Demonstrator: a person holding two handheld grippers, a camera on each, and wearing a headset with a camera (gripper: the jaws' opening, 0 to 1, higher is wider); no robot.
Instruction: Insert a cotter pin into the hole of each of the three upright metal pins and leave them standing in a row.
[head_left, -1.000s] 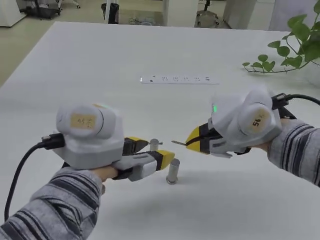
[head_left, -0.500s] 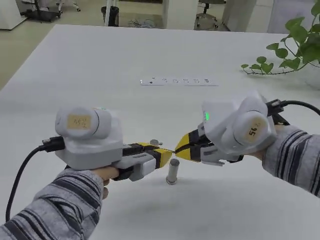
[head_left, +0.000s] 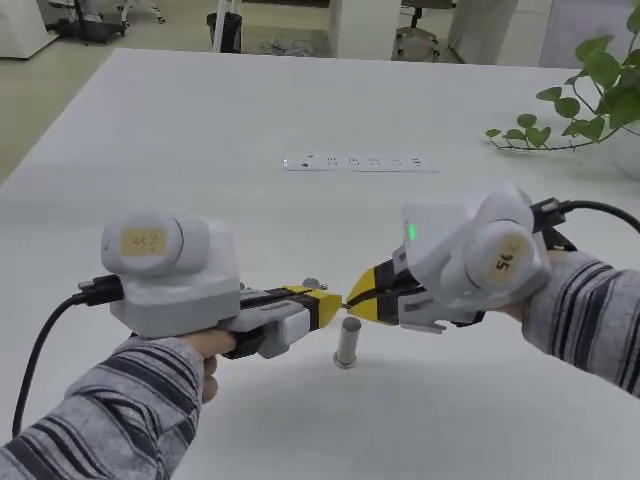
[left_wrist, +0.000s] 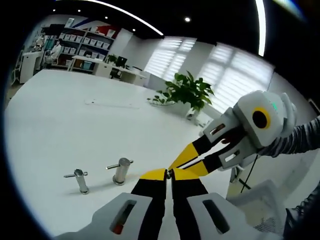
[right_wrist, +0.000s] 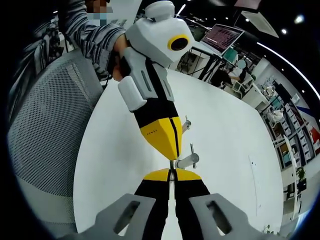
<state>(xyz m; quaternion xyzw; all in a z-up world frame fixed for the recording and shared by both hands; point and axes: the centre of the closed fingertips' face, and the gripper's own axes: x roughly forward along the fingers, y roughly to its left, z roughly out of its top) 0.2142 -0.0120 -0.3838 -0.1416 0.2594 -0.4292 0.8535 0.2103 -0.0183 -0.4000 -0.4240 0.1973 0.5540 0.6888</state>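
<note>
Right gripper view: cotter pin (right_wrist: 171, 166) pinched in my right gripper (right_wrist: 171, 176), thin end reaching tip of my left gripper (right_wrist: 167, 150). Left jaws pressed together; can't tell if they grip it. Tips meet above desk (head_left: 300, 120).

Left gripper view: first metal pin (left_wrist: 120, 171) and second metal pin (left_wrist: 80, 181) upright on desk, side by side, each with own cotter pin through top.

Head view: power strip (head_left: 360, 162) farther back, plant (head_left: 600, 90) at right edge.
</note>
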